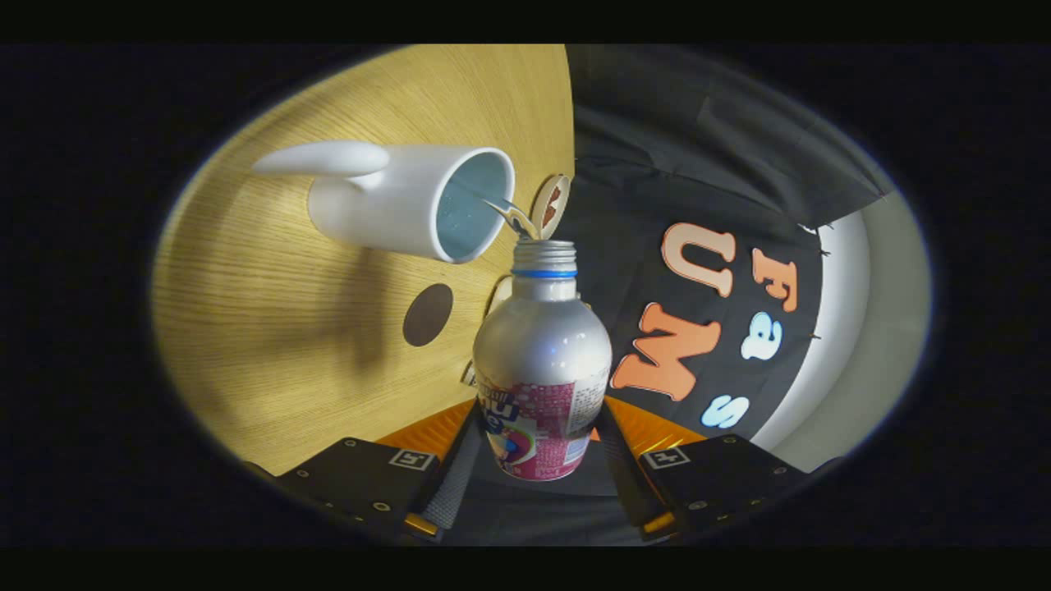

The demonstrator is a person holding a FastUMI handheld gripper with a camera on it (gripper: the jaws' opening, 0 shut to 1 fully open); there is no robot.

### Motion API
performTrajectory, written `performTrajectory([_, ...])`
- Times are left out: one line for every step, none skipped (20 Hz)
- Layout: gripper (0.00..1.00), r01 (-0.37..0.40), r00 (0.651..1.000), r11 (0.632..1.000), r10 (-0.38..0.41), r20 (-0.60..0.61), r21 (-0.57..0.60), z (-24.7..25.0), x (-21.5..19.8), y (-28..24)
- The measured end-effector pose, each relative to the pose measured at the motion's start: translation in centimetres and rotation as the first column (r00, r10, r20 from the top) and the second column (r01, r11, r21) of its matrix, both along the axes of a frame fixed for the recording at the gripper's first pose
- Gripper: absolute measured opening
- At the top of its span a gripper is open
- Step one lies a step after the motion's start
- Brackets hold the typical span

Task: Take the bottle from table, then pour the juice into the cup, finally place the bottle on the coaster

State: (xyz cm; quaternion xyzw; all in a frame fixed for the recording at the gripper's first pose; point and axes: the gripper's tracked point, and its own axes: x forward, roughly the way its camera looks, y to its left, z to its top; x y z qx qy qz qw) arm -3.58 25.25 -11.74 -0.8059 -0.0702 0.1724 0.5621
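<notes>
A silver bottle with a pink label and an open, blue-ringed neck sits between my two fingers, and my gripper is shut on its lower body. The whole view is tilted, with the bottle's mouth pointing at the rim of the white cup. The cup has a long handle and a pale blue inside, and it stands on the wooden table. A small shiny streak shows between the bottle's mouth and the cup's rim. A dark brown round coaster lies on the table beside the bottle, nearer to me than the cup.
A small round disc with an orange mark sits at the table's edge just beyond the bottle's mouth. A pale object peeks out behind the bottle's shoulder. The booth's black cloth wall hangs past the table's edge.
</notes>
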Motion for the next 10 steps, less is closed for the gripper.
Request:
performTrajectory([0.76,-0.001,1.000,1.000,0.001,0.003,-0.004,0.00,0.11,-0.05])
performTrajectory([0.76,-0.001,1.000,1.000,0.001,0.006,-0.007,0.07,0.19,-0.18])
performTrajectory([0.76,-0.001,1.000,1.000,0.001,0.009,-0.009,0.08,0.32,-0.26])
performTrajectory([0.76,0.001,1.000,1.000,-0.001,0.012,-0.011,0.08,0.45,-0.36])
performTrajectory([0.76,0.003,1.000,1.000,-0.003,0.014,-0.012,0.18,0.49,-0.40])
performTrajectory([0.76,0.001,1.000,1.000,-0.001,0.015,-0.010,0.23,0.46,-0.33])
performTrajectory([0.76,0.001,1.000,1.000,-0.001,0.013,-0.011,0.27,0.48,-0.31])
performTrajectory([0.76,0.000,1.000,1.000,0.000,0.015,-0.011,0.30,0.48,-0.29])
performTrajectory([0.76,-0.001,1.000,1.000,0.002,0.016,-0.015,0.24,0.42,-0.29])
performTrajectory([0.76,-0.003,1.000,1.000,0.003,0.016,-0.020,0.15,0.46,-0.27])
